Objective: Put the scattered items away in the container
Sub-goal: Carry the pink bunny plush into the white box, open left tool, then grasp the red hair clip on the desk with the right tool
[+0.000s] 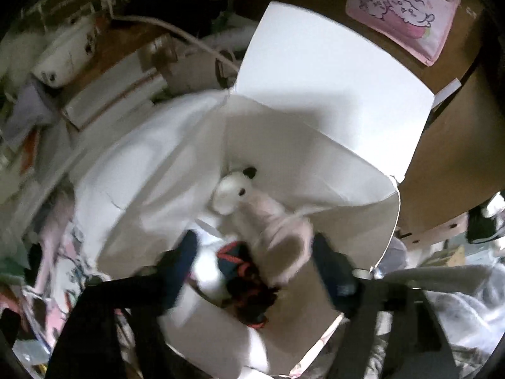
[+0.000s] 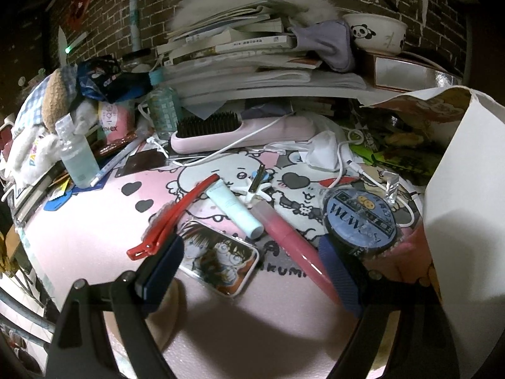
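The white box stands with its flaps up. Inside lie a white plush toy, a blurred pink-white plush and a dark doll with red trim. My left gripper hangs open over the box, with the pink-white plush loose between its fingers. My right gripper is open just above the pink mat. Between its fingers lie an anime-print tin and a pink pen. A red hair clip, a pale blue tube and a blue tape roll lie just beyond.
The box's white wall rises at the mat's right edge. Behind the mat sit a pink hairbrush, white cables, a clear spray bottle, a face mask, stacked books and a panda bowl. A brown cardboard box stands beside the white box.
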The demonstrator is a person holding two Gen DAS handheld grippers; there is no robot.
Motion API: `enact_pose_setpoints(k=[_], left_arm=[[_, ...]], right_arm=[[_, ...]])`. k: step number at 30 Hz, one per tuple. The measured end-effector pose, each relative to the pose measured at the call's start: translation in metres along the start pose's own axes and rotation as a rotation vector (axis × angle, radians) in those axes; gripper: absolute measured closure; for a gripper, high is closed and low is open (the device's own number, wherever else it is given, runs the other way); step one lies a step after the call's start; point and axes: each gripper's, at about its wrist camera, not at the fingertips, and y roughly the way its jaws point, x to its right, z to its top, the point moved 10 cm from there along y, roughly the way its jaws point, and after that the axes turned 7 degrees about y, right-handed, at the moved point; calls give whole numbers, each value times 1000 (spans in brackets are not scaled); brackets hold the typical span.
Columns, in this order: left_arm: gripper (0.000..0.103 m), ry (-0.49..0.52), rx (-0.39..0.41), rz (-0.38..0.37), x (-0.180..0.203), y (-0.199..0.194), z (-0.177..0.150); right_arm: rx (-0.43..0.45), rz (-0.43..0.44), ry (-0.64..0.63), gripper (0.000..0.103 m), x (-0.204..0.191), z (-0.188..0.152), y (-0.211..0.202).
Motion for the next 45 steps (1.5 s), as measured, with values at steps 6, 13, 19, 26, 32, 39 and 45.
enact_pose_setpoints(k=[6,13,19,26,32,39,45], left_arm=[[19,30,71,14,1,-32,4],[10,-68,201,141,-67,-105,-20],[8,-151,284,363,-132,-153,-71],[8,-360,326,512,-187,-176,-155],[8,-479,306,592,-212,-162,-217],[8,-596,299,636,-230,-144,-275],[8,-645,272,636,-239,-129,-307]], right_arm=[[14,12,-16,17,0,-1,-2],[72,61,-48,17,-6,-2,-12],[152,128,-97,17,-16,-1,-29],[187,195,-107,18,-14,-9,-42],[204,212,-103,18,-13,-9,-48],[131,252,-135,41,-43,-3,-34],[28,267,-158,54,-69,-1,-11]])
